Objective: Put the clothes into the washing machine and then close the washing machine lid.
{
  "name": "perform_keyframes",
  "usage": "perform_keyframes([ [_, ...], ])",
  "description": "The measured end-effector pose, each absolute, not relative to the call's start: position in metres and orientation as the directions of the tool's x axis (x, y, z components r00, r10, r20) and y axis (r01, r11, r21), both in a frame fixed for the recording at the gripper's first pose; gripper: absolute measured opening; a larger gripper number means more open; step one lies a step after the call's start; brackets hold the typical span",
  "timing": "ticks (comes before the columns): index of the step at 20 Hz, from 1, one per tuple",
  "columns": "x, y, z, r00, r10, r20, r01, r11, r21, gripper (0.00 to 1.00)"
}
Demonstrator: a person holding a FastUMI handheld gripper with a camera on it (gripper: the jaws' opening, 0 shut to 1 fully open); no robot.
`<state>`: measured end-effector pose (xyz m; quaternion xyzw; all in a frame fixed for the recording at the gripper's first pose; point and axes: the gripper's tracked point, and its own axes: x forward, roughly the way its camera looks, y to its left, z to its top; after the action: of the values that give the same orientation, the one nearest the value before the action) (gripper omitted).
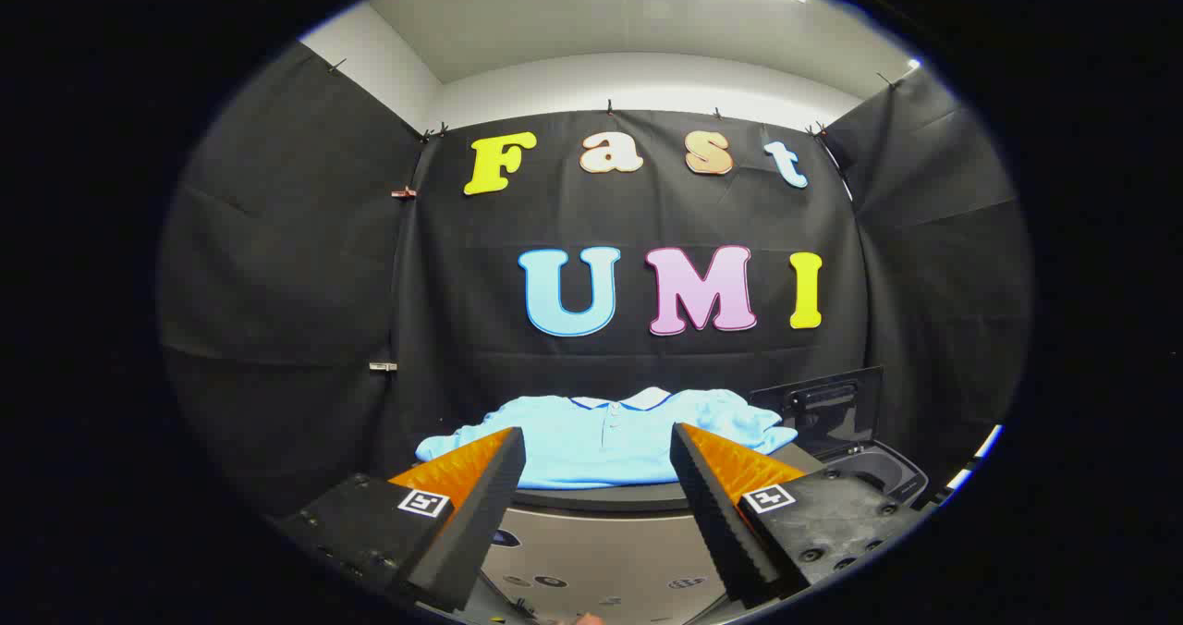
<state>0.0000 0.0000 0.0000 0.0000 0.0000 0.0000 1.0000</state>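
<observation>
On top of the washing machine [601, 537], just beyond the fingertips, lies a light blue polo shirt [605, 440], spread flat with collar and button placket facing up. To its right the machine's lid [818, 408] stands raised over the open tub [873, 472]. The shirt looks soft, light and limp, so it will likely sag and trail when lifted; a bunched fold near the middle or the collar seems the best place to pinch, not a flat single layer. The gripper [599, 445] is held level, aimed straight at the shirt, fingers spread wide, nothing between them, not touching the cloth yet.
</observation>
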Motion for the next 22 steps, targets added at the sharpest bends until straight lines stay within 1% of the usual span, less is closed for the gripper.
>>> perform_keyframes([
  [22,0.005,-0.0002,-0.0024,1.0,-0.011,-0.002,0.011,1.0,0.003,0.99],
])
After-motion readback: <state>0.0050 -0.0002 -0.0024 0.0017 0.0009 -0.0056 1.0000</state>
